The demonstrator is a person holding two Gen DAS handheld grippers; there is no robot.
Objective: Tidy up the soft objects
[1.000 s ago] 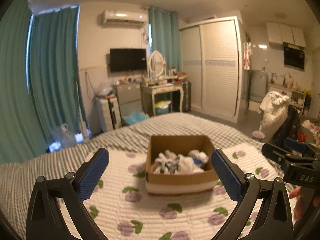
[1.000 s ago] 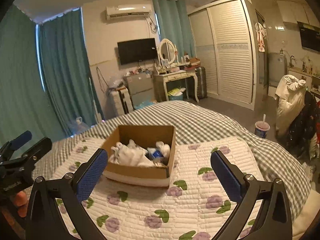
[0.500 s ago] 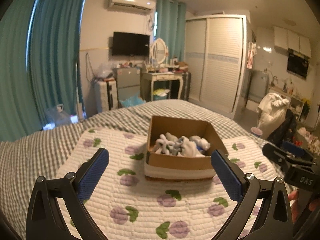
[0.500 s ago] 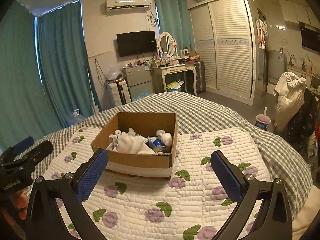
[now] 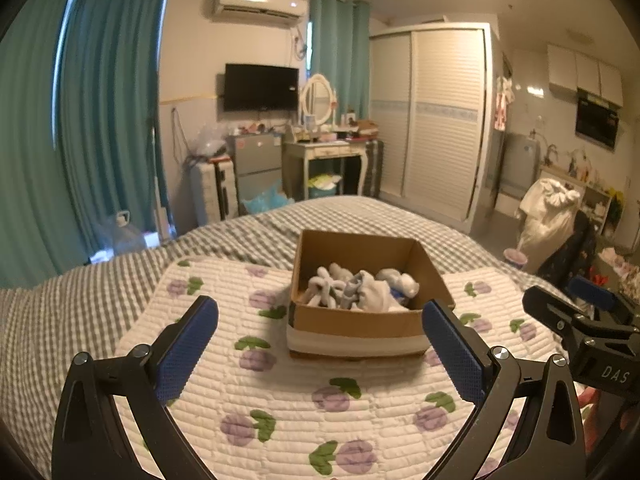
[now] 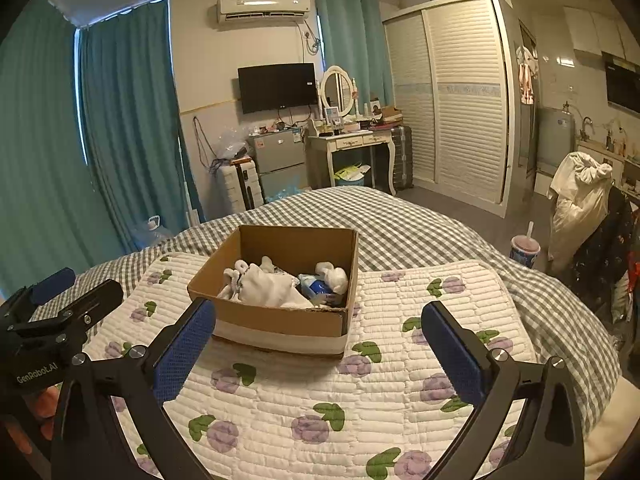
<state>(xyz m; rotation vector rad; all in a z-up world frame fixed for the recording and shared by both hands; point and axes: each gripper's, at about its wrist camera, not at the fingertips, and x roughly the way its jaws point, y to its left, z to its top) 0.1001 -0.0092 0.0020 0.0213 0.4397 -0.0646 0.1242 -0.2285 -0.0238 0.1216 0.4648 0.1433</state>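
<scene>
A brown cardboard box point(image 5: 352, 322) with a white band sits on a white quilted mat with purple flowers point(image 5: 280, 400) on the bed. It holds a heap of white and grey soft items, seemingly socks point(image 5: 360, 290). My left gripper point(image 5: 320, 344) is open and empty, just in front of the box. My right gripper point(image 6: 318, 344) is open and empty, in front of the box's point(image 6: 280, 322) right corner. The soft items point(image 6: 272, 286) and something blue point(image 6: 316, 286) show inside the box. Each gripper appears at the edge of the other's view.
The bed has a grey checked cover point(image 6: 420, 228) around the mat. Beyond it stand teal curtains point(image 5: 104, 132), a dressing table point(image 5: 324, 152), a small fridge point(image 6: 278, 156), a wardrobe point(image 6: 464, 100), and a cup with a straw point(image 6: 525, 250) at the bed's right.
Both grippers have come closer to the box and tilted downward, so the box looks larger and more of the mat shows. Both stay open.
</scene>
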